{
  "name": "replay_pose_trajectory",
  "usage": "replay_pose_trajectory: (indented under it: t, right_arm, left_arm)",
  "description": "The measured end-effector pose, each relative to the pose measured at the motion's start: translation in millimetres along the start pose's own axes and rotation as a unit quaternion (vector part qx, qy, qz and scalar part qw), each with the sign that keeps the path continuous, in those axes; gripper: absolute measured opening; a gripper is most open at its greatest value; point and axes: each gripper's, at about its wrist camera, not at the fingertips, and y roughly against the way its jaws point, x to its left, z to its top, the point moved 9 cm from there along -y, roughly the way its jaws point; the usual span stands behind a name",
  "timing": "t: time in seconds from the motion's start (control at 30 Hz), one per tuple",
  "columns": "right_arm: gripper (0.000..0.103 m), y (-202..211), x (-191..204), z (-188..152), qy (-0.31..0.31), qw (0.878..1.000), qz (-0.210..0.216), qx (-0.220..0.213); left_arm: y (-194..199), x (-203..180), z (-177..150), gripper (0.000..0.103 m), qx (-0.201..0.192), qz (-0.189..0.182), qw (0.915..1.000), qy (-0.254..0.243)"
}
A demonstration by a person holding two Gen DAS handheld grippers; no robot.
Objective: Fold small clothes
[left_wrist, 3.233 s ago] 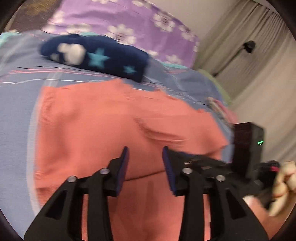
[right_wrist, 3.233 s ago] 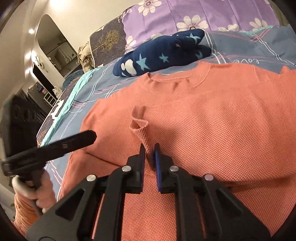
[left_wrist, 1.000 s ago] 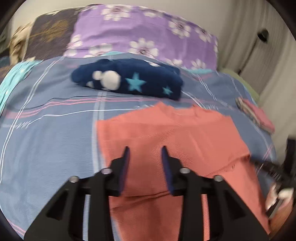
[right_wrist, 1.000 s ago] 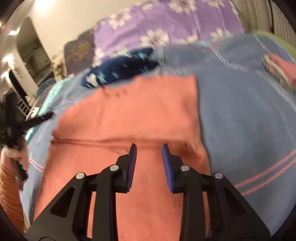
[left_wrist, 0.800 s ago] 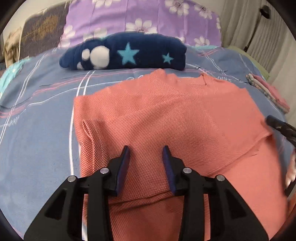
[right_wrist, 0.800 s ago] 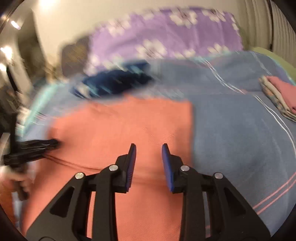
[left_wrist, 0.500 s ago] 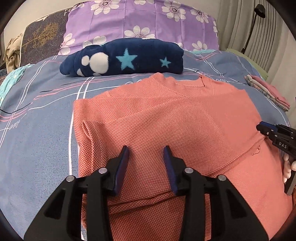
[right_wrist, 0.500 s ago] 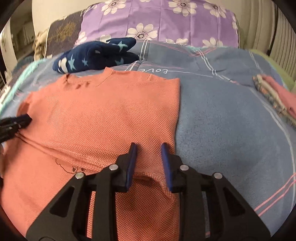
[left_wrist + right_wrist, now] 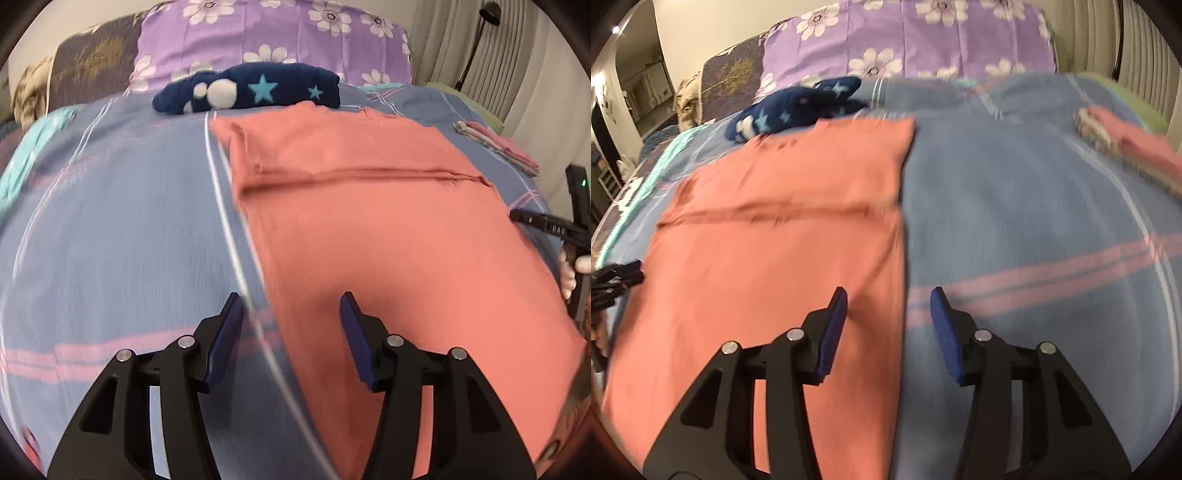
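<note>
Left wrist: one coral shirt point(image 9: 388, 229), two grippers, jaws just widened, empty.

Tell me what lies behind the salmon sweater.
Behind the salmon sweater lies a navy star-print bundle, then a purple flowered pillow. Whatever the bundle covers is hidden.

Left tool point(image 9: 291, 325) and right tool point(image 9: 888, 321) have just been opening, nothing gripped.

A blue striped bed point(image 9: 110, 240) carries a coral shirt point(image 9: 369, 221) lying flat at centre, a navy starred bundle point(image 9: 255, 92) just past the shirt's far edge at 12 o'clock, a purple flowered pillow point(image 9: 277, 37) behind it, and folded pink clothes point(image 9: 498, 147) at 2 o'clock.
</note>
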Motion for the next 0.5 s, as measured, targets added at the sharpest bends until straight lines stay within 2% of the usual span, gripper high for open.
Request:
replay_pose_trajectory:
  t: [0.17,0.4,0.5]
  right_arm:
    - [0.049,23.2,6.9,-39.8,0.001,1.0,0.023,0.006]
    - [0.048,69.3,9.2,-96.0,-0.015,0.997,0.077,0.012]
    - [0.048,89.6,7.2,-118.8,-0.028,0.994,0.106,0.02]
  left_arm:
    - [23.9,-14.0,-32.5,0.056,0.001,-0.05,0.9986,0.02]
    - [51.8,-36.5,-71.4,0.056,0.001,-0.063,0.998,0.011]
    - [66.8,-50.6,-89.9,0.056,0.004,-0.09,0.9958,0.014]
